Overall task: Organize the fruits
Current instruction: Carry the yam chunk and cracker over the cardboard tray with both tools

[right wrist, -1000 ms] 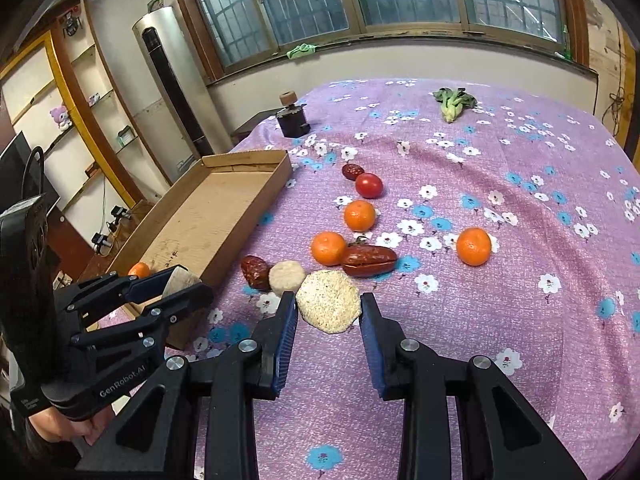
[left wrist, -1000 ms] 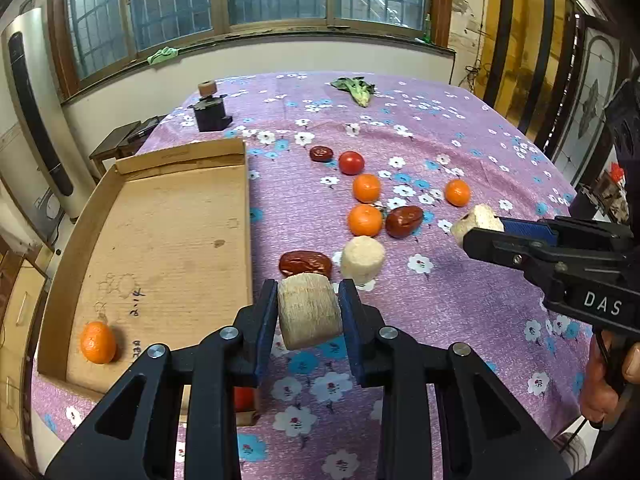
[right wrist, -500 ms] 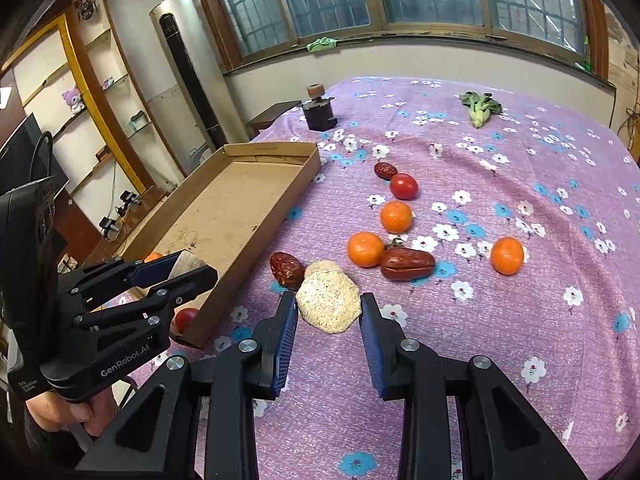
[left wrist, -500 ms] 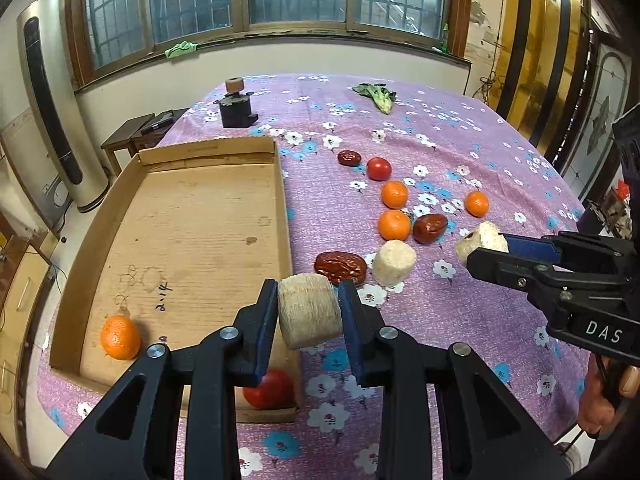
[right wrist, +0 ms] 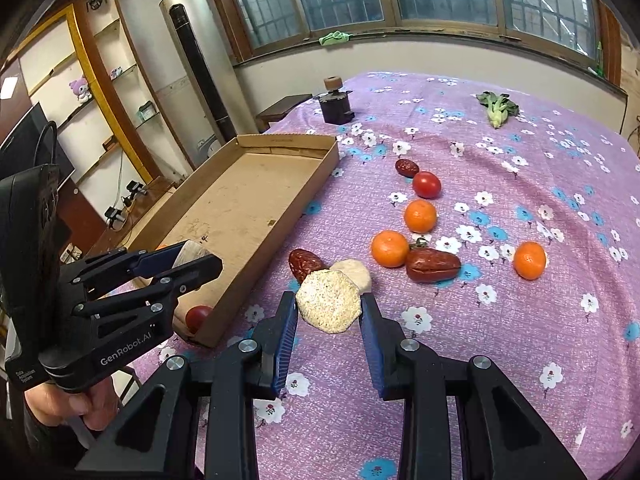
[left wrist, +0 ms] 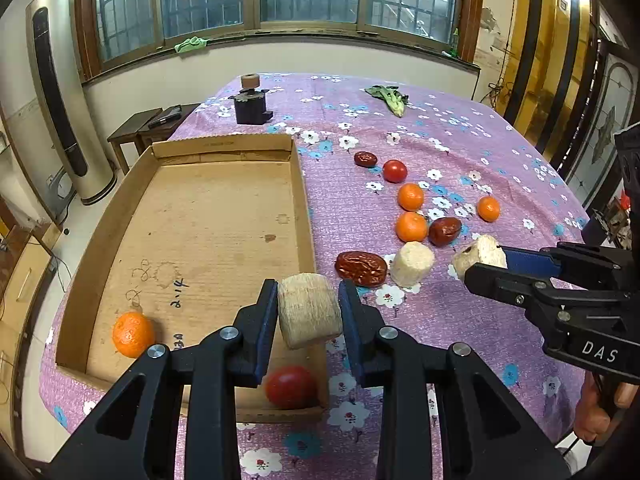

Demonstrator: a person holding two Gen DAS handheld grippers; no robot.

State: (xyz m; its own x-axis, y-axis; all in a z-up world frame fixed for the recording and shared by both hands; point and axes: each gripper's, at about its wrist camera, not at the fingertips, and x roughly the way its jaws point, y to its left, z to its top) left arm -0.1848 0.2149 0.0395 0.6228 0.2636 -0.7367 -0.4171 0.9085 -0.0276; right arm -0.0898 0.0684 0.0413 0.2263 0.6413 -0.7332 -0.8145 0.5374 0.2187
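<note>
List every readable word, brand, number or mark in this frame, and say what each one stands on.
"DAS": white letters on the right gripper body, left wrist view.
"GenRobot.AI": white print on the left gripper body, right wrist view.
Small white print lower on that same body: too small to read.
Handwritten marks on the cardboard tray floor, roughly "2-14" and "330": uncertain; the scribbles beside them are unreadable.
A faint printed line on the tray's far wall: too blurred.
</note>
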